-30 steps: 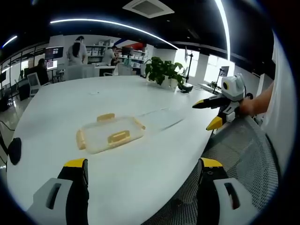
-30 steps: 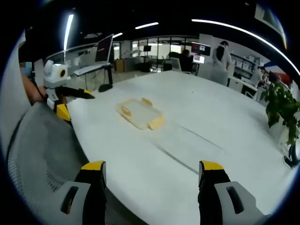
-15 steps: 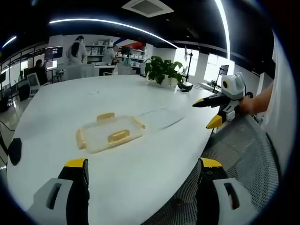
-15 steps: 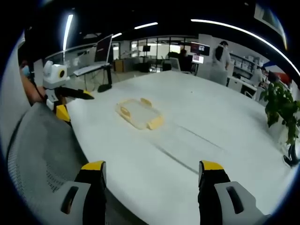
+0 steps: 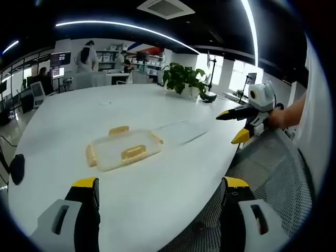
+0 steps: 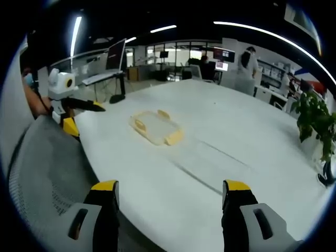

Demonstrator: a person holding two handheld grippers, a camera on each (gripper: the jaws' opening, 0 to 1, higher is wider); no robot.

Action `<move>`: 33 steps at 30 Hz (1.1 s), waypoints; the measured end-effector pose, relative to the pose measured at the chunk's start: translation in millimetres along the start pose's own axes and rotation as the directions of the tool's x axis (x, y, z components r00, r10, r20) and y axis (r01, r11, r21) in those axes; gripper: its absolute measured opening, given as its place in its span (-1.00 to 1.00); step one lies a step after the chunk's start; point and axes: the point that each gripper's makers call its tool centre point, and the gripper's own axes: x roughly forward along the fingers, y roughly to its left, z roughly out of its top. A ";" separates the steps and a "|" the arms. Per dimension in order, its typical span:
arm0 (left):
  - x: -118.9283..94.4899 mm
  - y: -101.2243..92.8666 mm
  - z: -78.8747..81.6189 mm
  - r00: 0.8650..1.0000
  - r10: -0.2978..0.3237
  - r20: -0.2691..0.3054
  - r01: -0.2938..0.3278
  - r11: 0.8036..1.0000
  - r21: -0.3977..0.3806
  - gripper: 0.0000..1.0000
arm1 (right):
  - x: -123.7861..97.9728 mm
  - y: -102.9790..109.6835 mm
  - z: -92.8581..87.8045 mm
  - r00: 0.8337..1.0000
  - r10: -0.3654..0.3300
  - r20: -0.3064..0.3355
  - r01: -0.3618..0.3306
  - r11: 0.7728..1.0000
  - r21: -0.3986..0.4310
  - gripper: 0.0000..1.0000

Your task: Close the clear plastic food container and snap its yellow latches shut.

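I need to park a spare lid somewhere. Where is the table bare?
The white table is bare on every side of the container, between it and both grippers, and on to the potted plant at the far edge. Nowhere crowded.

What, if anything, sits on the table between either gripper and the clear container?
Nothing visible: bare white table lies between the open left gripper and the container, and likewise before the open right gripper.
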 end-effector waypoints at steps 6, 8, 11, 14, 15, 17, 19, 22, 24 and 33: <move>-0.2 0.3 -0.8 1.000 0.001 0.000 -0.001 1.000 0.000 0.94 | 0.1 0.1 -0.4 1.000 -0.001 0.000 0.001 1.000 0.000 0.62; -0.1 0.3 -0.6 1.000 0.000 0.002 0.000 1.000 -0.001 0.94 | 0.1 0.1 -0.4 1.000 -0.002 -0.001 0.002 1.000 0.000 0.62; -0.1 0.3 -0.6 1.000 0.000 0.001 0.000 1.000 0.000 0.94 | 0.1 0.4 -0.2 1.000 -0.001 -0.001 0.001 1.000 0.000 0.62; -0.2 0.6 -0.4 1.000 0.001 0.001 -0.001 1.000 0.000 0.94 | -0.1 0.4 -0.1 1.000 -0.001 -0.002 0.001 1.000 0.000 0.62; -0.2 0.5 -0.3 1.000 0.000 0.002 0.000 1.000 -0.001 0.94 | -0.1 0.4 -0.2 1.000 -0.001 -0.003 0.001 1.000 0.000 0.62; 0.1 0.6 -0.9 1.000 0.000 0.000 0.000 1.000 0.001 0.93 | -0.3 0.6 0.2 1.000 -0.001 -0.002 0.001 1.000 -0.001 0.62; 0.1 0.6 -0.8 1.000 0.000 0.000 0.000 1.000 0.001 0.93 | -0.3 0.4 -0.2 1.000 -0.001 -0.003 0.001 1.000 -0.001 0.62; 0.1 0.5 -0.7 1.000 0.000 0.000 0.000 1.000 0.000 0.93 | -0.3 0.4 0.2 1.000 -0.001 -0.002 0.001 1.000 -0.002 0.61; 0.2 0.6 -1.2 1.000 0.000 -0.002 0.000 1.000 0.002 0.93 | -0.1 0.6 0.1 1.000 -0.001 -0.002 0.001 1.000 -0.002 0.61; 0.2 -0.2 -1.8 1.000 -0.003 -0.007 0.003 1.000 0.005 0.93 | 0.2 0.7 -0.1 1.000 0.000 -0.001 0.000 1.000 -0.003 0.61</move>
